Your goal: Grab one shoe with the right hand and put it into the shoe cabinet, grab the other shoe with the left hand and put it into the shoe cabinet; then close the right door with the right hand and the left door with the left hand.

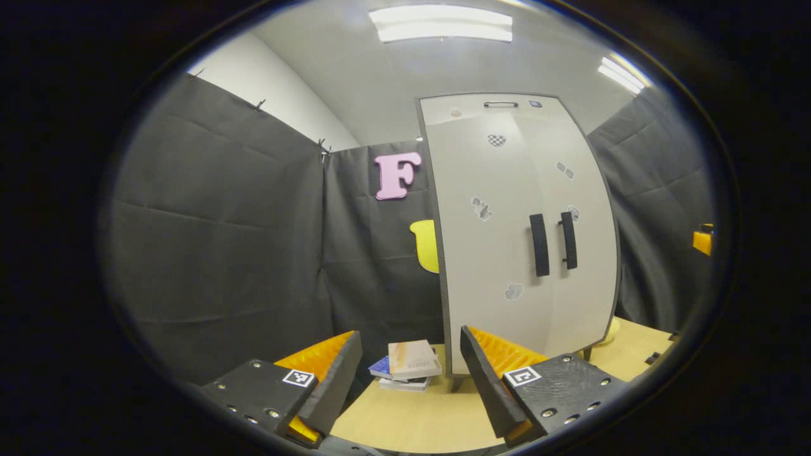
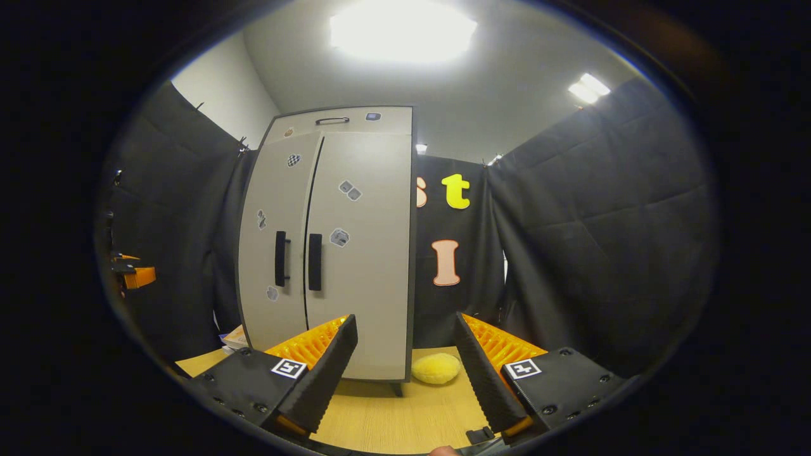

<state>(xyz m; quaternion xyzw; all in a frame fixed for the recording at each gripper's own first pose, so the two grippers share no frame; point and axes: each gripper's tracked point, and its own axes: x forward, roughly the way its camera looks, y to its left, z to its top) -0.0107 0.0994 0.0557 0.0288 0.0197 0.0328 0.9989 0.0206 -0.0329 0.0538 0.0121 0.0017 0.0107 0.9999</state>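
Your left gripper [image 1: 410, 370] hangs with its two fingers spread wide and nothing between them, above the pale wooden tabletop [image 1: 418, 418], and your right gripper [image 2: 405, 364] is likewise agape and empty. Ahead of you stands the tall light-grey two-door shoe cabinet [image 1: 507, 253], both doors shut flush, their two black vertical bar handles [image 1: 538, 244] side by side at the seam. With the doors closed, you cannot see inside, so the shoes are hidden and their places on the shelves cannot be told. Small grey stickers dot the door fronts, too small to make out. In the left gripper view a short stack of books [image 1: 408, 366] lies on the table just beside the cabinet's left foot, partly cut off by your finger. In the right gripper view a fuzzy yellow rounded object [image 2: 436, 368] sits on the table at the cabinet's right corner; what it is you cannot tell. At that view's left edge the other gripper [image 2: 130, 271] shows small and blurred.
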